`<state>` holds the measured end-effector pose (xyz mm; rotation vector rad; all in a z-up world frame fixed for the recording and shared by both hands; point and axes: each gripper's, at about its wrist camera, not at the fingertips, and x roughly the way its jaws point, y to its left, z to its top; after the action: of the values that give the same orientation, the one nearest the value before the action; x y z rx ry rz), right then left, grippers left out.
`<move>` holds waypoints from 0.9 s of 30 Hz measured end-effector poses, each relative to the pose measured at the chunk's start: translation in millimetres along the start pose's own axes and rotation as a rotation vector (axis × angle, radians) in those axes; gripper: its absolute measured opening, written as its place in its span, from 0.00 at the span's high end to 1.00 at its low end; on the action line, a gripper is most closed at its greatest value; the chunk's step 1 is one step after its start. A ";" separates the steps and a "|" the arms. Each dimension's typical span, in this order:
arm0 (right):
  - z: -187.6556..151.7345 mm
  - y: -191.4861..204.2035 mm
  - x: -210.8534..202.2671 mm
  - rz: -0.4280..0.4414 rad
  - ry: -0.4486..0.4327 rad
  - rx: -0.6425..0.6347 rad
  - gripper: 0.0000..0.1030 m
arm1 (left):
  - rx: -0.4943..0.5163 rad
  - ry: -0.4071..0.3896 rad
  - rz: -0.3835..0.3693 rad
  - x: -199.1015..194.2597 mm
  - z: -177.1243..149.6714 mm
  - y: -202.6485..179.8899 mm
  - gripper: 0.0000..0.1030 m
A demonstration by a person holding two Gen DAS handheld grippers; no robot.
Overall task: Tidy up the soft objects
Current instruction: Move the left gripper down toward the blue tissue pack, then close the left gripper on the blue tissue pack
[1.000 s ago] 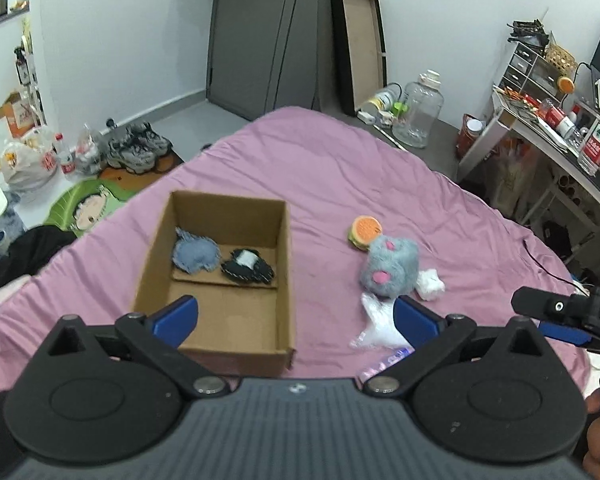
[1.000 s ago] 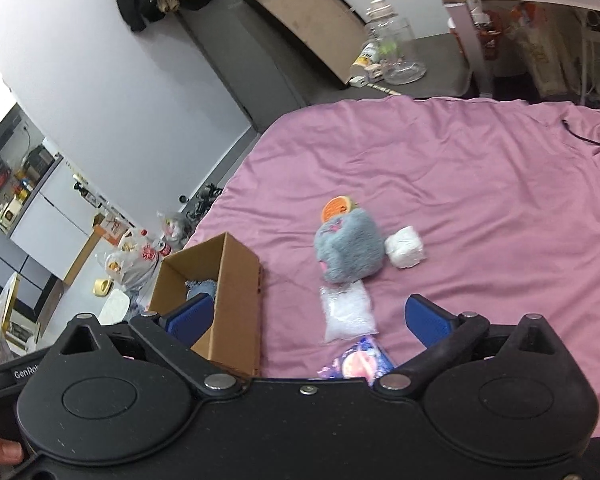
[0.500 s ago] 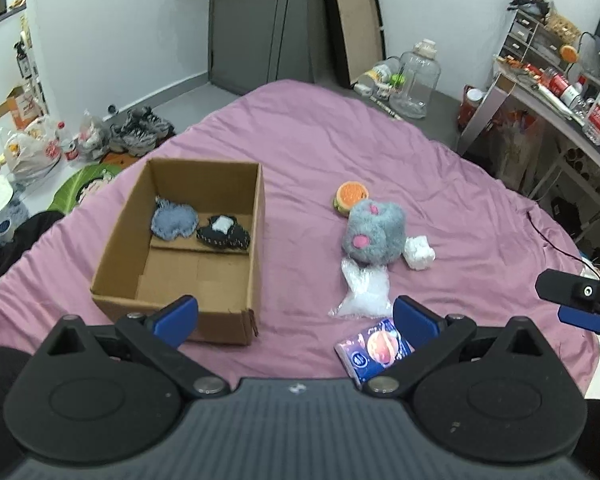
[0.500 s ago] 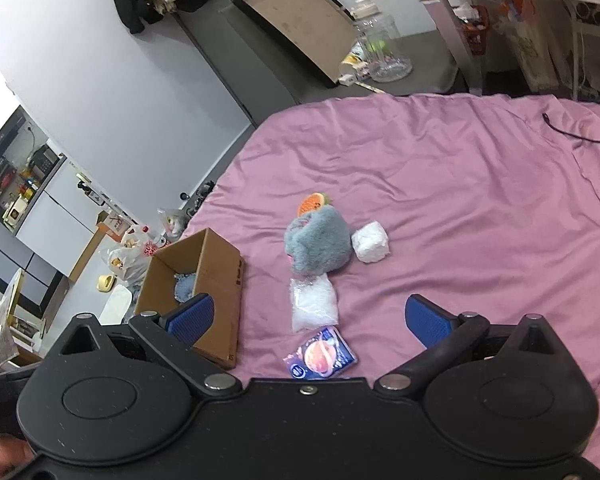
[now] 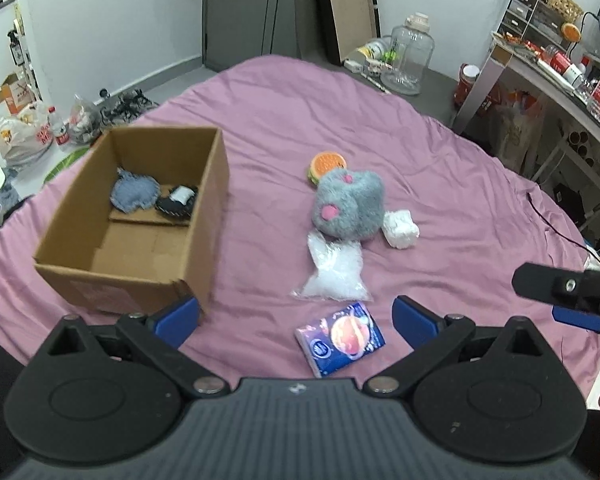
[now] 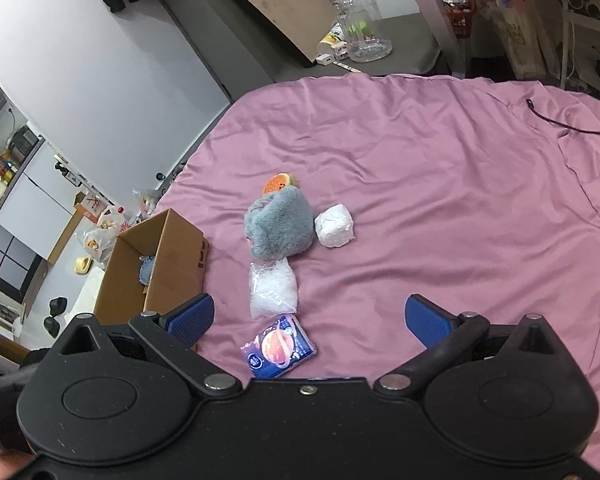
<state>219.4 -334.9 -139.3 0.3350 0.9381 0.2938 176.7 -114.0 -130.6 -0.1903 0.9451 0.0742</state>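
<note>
An open cardboard box (image 5: 204, 200) (image 6: 180, 256) stands on the pink bed and holds a blue denim pad (image 5: 134, 194) and a black-and-white soft piece (image 5: 178, 200). To its right lie a grey plush (image 5: 348, 206) (image 6: 280, 226), an orange burger toy (image 5: 326, 164) (image 6: 278, 184), a white wad (image 5: 400, 228) (image 6: 334, 226), a clear bag of white filling (image 5: 334, 270) (image 6: 272, 288) and a blue tissue pack (image 5: 340, 338) (image 6: 278, 348). My left gripper (image 5: 296, 318) is open above the pack. My right gripper (image 6: 308, 318) is open and empty, also over the pack.
The pink bedspread (image 6: 440, 200) stretches right, with a black cable (image 6: 560, 120) on it. Beyond the bed stand a glass jar (image 5: 412, 56), a leaning board (image 5: 348, 4), a cluttered desk (image 5: 560, 76) and bags and shoes on the floor (image 5: 40, 132).
Both grippers have pulled back and up from the bed. The tissue pack has come fully into view between the fingers. Nothing was grasped.
</note>
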 end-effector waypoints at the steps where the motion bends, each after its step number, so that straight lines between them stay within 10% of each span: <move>1: 1.0 -1.9 1.1 0.002 0.000 0.005 0.00 | 0.000 0.007 -0.002 4.1 -1.8 -2.8 0.02; 27: 26.5 -40.3 72.8 -0.049 0.120 0.070 0.00 | -0.108 0.146 0.060 109.0 -23.3 -42.3 0.03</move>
<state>286.0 -347.4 -194.5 0.3610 1.0750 0.2388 228.0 -162.2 -226.8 -0.2699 1.0937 0.1682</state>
